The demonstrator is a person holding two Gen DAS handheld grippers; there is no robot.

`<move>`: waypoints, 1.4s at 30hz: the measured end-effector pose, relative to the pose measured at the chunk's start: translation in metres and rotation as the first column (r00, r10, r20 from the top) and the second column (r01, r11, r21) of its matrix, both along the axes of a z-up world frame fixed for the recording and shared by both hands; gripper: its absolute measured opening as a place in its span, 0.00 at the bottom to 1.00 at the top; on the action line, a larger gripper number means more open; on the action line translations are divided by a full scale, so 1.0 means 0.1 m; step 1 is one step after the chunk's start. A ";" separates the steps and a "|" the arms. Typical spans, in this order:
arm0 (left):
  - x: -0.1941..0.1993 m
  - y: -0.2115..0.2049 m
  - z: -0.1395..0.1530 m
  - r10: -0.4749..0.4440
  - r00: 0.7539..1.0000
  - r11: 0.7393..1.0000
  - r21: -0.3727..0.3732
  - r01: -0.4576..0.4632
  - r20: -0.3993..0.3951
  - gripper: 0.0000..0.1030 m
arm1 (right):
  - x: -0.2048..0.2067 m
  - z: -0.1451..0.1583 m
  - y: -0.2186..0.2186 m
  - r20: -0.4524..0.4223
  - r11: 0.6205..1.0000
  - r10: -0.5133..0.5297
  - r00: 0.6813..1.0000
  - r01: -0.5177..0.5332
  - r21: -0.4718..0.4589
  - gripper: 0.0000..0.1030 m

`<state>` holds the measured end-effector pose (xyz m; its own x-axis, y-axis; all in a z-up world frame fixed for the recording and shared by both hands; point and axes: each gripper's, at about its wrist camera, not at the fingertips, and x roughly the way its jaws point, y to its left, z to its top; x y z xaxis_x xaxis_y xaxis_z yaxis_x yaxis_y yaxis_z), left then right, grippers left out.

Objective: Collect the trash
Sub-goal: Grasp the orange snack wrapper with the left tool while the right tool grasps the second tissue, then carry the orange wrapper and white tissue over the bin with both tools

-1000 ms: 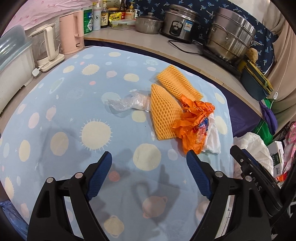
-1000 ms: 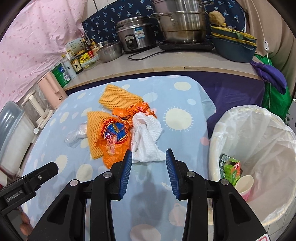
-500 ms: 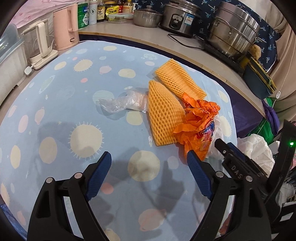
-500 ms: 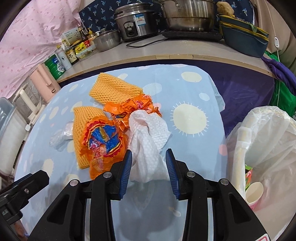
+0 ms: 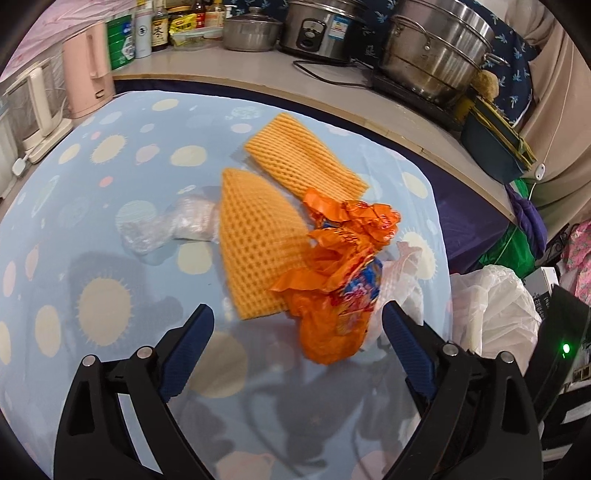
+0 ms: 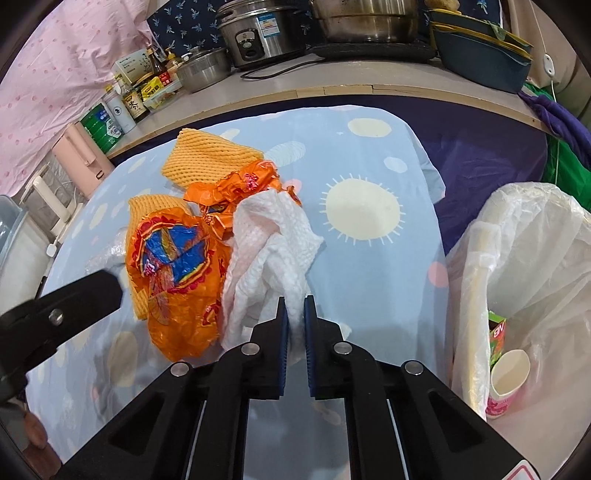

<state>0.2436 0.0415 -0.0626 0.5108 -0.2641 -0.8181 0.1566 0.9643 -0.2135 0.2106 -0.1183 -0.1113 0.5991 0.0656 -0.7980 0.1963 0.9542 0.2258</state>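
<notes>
Pinching a fold of the white paper towel (image 6: 273, 251), the right gripper (image 6: 294, 314) sits low in the middle of the right wrist view, its blue pads clenched tight on the crumpled sheet. Left of the towel in that frame lies the orange snack wrapper (image 6: 177, 273), touching it, with a second orange wrapper (image 6: 236, 184) twisted just above. Two yellow foam fruit nets (image 6: 201, 158) peek out behind the wrappers, toward the upper left. At the right edge stands the bin lined with a white plastic bag (image 6: 524, 258), holding a green carton (image 6: 496, 332) and a paper cup (image 6: 509, 373).

In the left wrist view, the left gripper (image 5: 297, 339) hovers over the blue spotted tablecloth (image 5: 110, 258), its jaws opening wide with nothing pressed between them; the lower end of the orange wrapper sits in the gap, untouched. From left to right there: a crumpled clear plastic film (image 5: 173, 229), the nearer foam net (image 5: 255, 243), then the orange wrapper, then a bit of the towel at the right finger. A rice cooker (image 5: 321, 26) and steel pots (image 5: 432, 62) line the counter along the top.
</notes>
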 end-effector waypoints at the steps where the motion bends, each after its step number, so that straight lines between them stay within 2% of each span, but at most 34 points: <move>1: 0.02 -0.04 -0.02 -0.006 1.000 1.000 0.001 0.006 0.000 0.85 | -0.01 -0.01 -0.01 -0.002 1.000 -0.001 1.000 0.001 0.004 0.08; 4: 0.10 -0.15 -0.09 -0.015 1.000 1.000 0.006 0.015 -0.004 0.85 | -0.04 -0.03 -0.01 -0.007 1.000 -0.003 1.000 0.003 0.007 0.08; 6: 0.14 -0.19 -0.12 -0.016 1.000 1.000 0.007 0.016 -0.004 0.80 | -0.05 -0.04 -0.01 -0.009 1.000 -0.002 1.000 0.003 0.008 0.08; 8: 0.18 -0.22 -0.15 -0.021 1.000 1.000 0.008 0.021 -0.017 0.66 | -0.05 -0.05 -0.01 -0.011 1.000 -0.002 1.000 0.002 0.012 0.08; 11: 0.19 -0.22 -0.18 -0.047 0.998 0.999 -0.017 0.046 -0.047 0.53 | -0.05 -0.05 0.00 -0.010 1.000 -0.001 1.000 0.001 0.011 0.08; 18: 0.05 -0.17 -0.11 -0.068 0.997 0.997 -0.035 0.067 -0.044 0.34 | -0.13 0.02 0.01 0.010 1.000 -0.001 1.000 0.000 0.015 0.08; 31: -0.40 0.06 0.33 -0.058 0.998 0.998 -0.025 0.059 0.037 0.31 | -0.50 0.57 -0.02 0.131 1.000 -0.001 0.991 0.000 0.009 0.08; 42: -0.80 0.01 0.57 -0.082 0.994 0.996 -0.024 0.084 0.071 0.32 | -0.92 0.96 -0.17 0.224 1.000 -0.028 0.974 0.026 0.010 0.08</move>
<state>0.1639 0.0422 -0.0060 0.5415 -0.3294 -0.7735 0.2513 0.9414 -0.2250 0.1189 -0.1349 -0.0149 0.7645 0.0517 -0.6426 0.1657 0.9475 0.2734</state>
